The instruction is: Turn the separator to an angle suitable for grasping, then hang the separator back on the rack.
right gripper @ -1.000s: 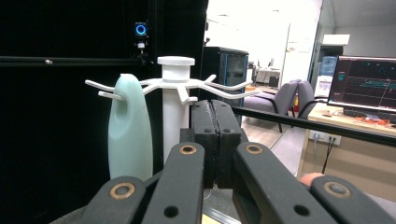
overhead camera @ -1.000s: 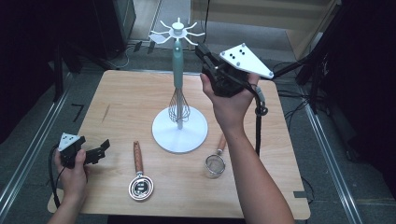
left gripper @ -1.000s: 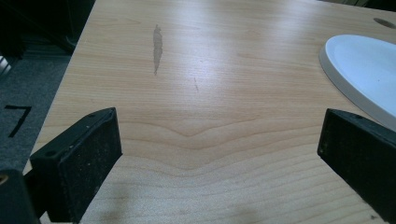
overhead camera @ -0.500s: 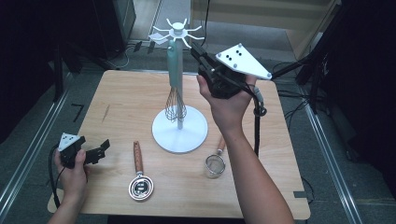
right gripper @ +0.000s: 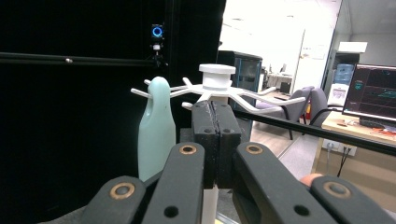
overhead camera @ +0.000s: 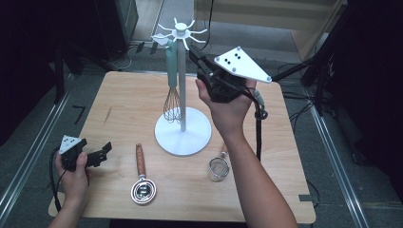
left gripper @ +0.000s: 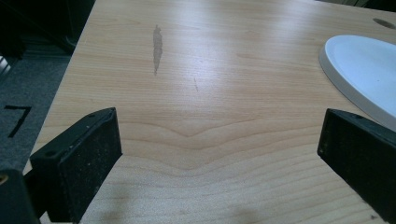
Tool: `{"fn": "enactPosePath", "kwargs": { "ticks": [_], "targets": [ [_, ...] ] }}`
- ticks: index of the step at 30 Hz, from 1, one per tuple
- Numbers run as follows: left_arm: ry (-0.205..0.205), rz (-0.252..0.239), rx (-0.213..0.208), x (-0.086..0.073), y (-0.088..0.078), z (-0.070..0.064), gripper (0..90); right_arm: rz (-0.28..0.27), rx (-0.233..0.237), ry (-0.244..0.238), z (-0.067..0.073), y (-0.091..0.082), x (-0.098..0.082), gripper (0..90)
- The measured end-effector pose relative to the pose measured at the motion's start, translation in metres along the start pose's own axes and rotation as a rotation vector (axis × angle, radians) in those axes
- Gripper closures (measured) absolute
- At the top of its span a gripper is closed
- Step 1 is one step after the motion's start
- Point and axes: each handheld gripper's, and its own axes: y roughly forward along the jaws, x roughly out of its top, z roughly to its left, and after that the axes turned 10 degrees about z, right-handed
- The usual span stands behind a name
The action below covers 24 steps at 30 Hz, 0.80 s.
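Landmark: the white stand [overhead camera: 182,135] w/ round base, mid-table, pole up to a hub of hooks [overhead camera: 179,34].

Whisk [overhead camera: 173,90] hangs off one hook on the stand's left side, mint handle up against the pole, wire head dangling just above the base, not touching it. In the right gripper view the handle [right gripper: 156,130] sits just left of the jaws, hook arms [right gripper: 219,91] fanning out right behind them.

Right gripper [overhead camera: 194,51] held high, just right of the stand's top, tips right by the pole below the hooks. Jaws pressed flat together, nothing between them. Hooks + pole stand directly in front of it; whisk is on the far side of the pole from it.

Left gripper [overhead camera: 105,148] rests low near the table's left-front corner, well apart from the stand. Jaws wide, nothing in them; left gripper view has bare table [left gripper: 201,107] between the pads and the base's rim [left gripper: 362,70] off to one side.

Other bits: wooden-handled round strainer [overhead camera: 142,183] lies front-left of the base, betw. left gripper and stand. Small mesh strainer [overhead camera: 218,168] lies front-right of the base, beside the right forearm [overhead camera: 256,185]. Neither touches the base.
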Motion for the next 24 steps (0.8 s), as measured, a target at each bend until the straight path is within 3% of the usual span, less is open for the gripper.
{"fn": "enactPosePath", "kwargs": {
  "ticks": [24],
  "targets": [
    [-0.001,0.000,-0.001,0.000,0.000,0.000,0.1,0.010,0.020,-0.026,0.011,0.001,-0.001,90.0]
  ]
}}
